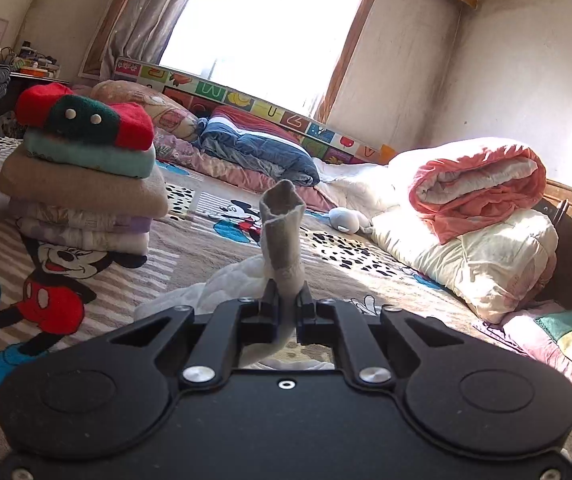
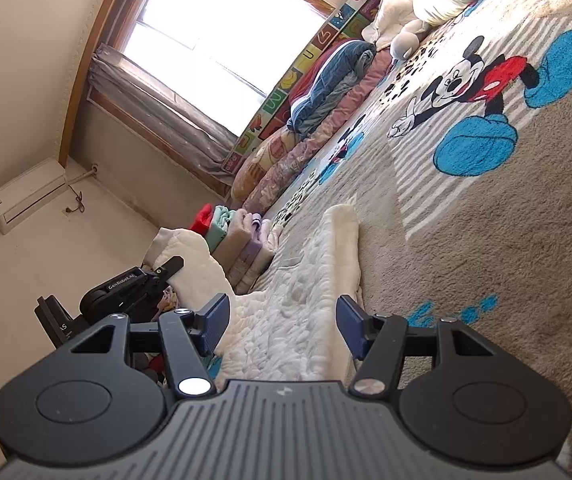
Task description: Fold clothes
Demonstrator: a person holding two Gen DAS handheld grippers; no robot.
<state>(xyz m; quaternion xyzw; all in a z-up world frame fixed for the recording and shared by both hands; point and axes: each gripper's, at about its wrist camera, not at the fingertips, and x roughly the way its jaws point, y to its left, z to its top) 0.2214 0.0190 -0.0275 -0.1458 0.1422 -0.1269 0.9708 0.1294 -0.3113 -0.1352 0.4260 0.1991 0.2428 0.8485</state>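
A plush beige bed cover [image 2: 485, 240] printed with cartoon mice carries one stack of folded clothes [image 1: 82, 188], soft and layered, topped by a red-and-green knit piece. Before it lies a white quilted garment [image 2: 297, 300] with a grey tubular cuff [image 1: 282, 232]. The left hand-held gripper [image 1: 287, 304] pinches that cuff, which stands upright, while the right hand-held gripper [image 2: 282, 324] is spread wide over the white fabric.

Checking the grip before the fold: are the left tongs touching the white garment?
Touching. The left wrist view shows the left tongs shut on the white garment's grey cuff.
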